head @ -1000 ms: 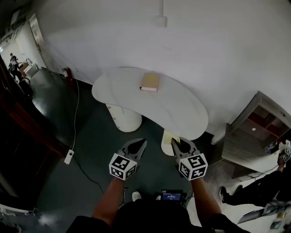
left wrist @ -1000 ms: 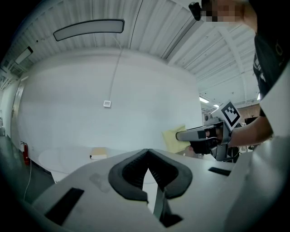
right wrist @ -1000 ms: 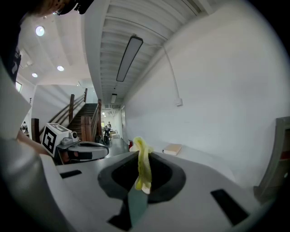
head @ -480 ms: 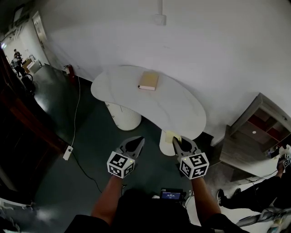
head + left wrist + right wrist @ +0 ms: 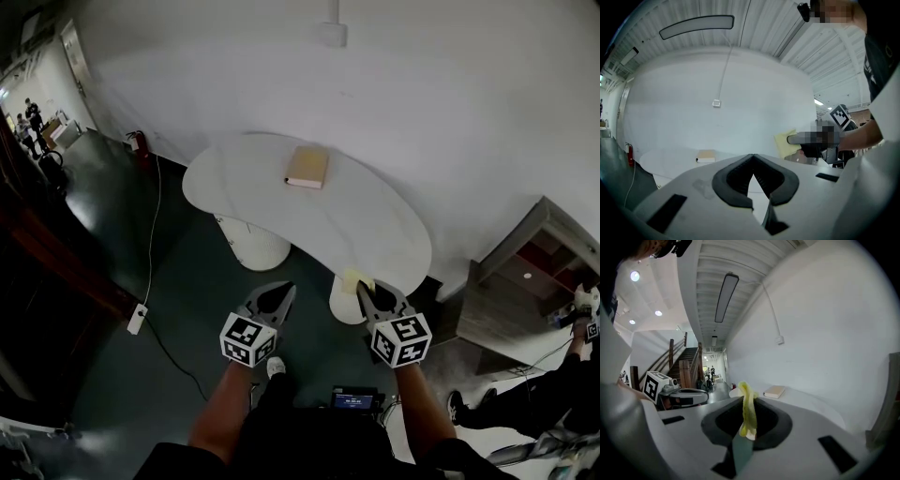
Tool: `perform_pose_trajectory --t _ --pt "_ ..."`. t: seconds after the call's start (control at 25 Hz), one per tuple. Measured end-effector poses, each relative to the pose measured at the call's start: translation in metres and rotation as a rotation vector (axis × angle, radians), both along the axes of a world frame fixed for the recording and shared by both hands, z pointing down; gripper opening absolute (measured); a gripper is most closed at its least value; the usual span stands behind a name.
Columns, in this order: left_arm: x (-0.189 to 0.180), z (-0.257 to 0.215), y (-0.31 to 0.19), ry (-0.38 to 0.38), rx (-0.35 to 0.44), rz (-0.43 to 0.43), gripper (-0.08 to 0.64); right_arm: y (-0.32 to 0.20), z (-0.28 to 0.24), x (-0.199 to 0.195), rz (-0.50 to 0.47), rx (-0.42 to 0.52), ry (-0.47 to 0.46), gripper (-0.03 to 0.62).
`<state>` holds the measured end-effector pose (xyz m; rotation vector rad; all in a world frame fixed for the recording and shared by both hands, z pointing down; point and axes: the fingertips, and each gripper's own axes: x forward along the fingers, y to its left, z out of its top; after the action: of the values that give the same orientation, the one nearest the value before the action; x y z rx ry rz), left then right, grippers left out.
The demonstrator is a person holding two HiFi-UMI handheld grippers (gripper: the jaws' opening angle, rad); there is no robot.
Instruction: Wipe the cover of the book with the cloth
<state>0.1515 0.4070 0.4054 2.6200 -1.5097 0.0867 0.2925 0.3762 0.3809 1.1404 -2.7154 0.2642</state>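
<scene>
A tan closed book (image 5: 307, 167) lies on the far side of a white kidney-shaped table (image 5: 375, 234); it also shows as a small tan book (image 5: 706, 155) in the left gripper view and as a book (image 5: 775, 391) in the right gripper view. My right gripper (image 5: 367, 296) is shut on a yellow cloth (image 5: 357, 280), well short of the table's near edge. The pinched cloth (image 5: 748, 411) stands up between its jaws. My left gripper (image 5: 279, 297) is shut and holds nothing; its jaws meet at the tip (image 5: 753, 156).
The table stands on white cylindrical pedestals (image 5: 253, 242) on a dark floor. A white cable (image 5: 153, 234) runs to a power strip (image 5: 137, 319). A wooden cabinet (image 5: 520, 281) stands at the right. A staircase (image 5: 679, 364) rises at the left in the right gripper view.
Both grippers and the view have shifted slightly toward the table. The cloth stays pinched in the right gripper.
</scene>
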Motion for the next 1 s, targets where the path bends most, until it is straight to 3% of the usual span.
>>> perform_pose_trajectory --t 0.56,1.0 --pt "-0.104 0.004 -0.121 0.032 -0.009 0.096 0.009 -0.105 0.0 -0.103 0.1 -0.021 0.039 0.087" --pt "-0.158 0.018 -0.173 0.042 -0.033 0.156 0.009 -0.157 0.01 -0.157 0.173 -0.042 0.032 0.087"
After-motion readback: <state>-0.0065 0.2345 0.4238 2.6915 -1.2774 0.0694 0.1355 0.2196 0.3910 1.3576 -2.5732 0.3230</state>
